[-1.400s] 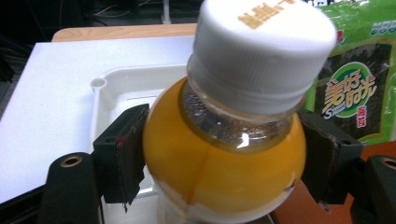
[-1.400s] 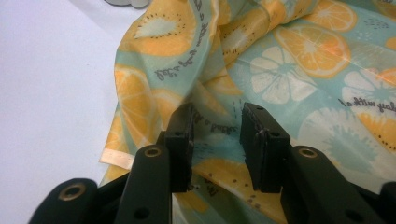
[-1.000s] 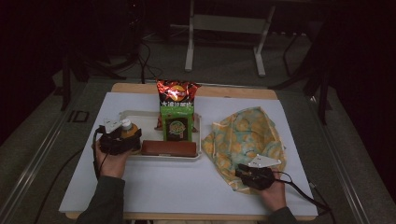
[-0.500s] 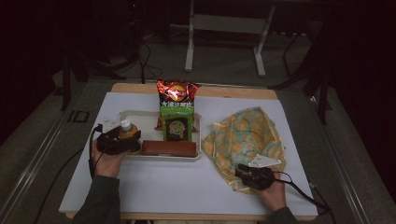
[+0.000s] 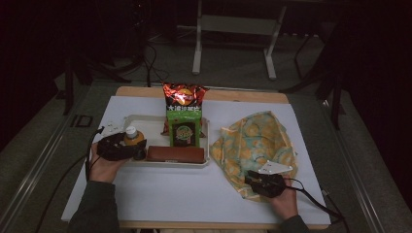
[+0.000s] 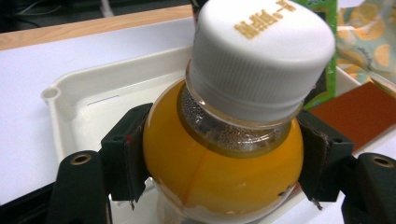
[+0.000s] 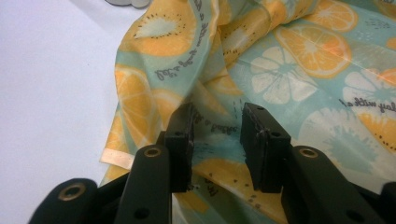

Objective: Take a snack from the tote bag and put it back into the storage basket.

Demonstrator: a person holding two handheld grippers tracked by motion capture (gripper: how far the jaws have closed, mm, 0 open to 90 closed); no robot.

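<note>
An orange juice bottle point(image 6: 261, 56) with a white cap stands at the left end of a white tray point(image 5: 145, 121). My left gripper point(image 6: 223, 158) is shut on it, one pad pressing each side of its rounded shoulder. From the high view, the left gripper point(image 5: 133, 143) reaches the bottle point(image 5: 132, 136) from the left. A cloth bag point(image 5: 255, 141) printed with orange slices lies crumpled at the right. My right gripper point(image 5: 249, 178) rests at its near edge. In the right gripper view the jaws point(image 7: 217, 135) stand apart over the cloth point(image 7: 289, 70), nothing pinched between them.
The tray also holds a green packet point(image 5: 184, 131) and a brown bar point(image 5: 175, 154) along its front. A red chip bag point(image 5: 184, 96) stands behind them. A white sheet point(image 5: 184, 194) covers the wooden table. A cable trails from each gripper.
The left gripper with the bottle has drifted slightly to the left. The right gripper has stayed where it was.
</note>
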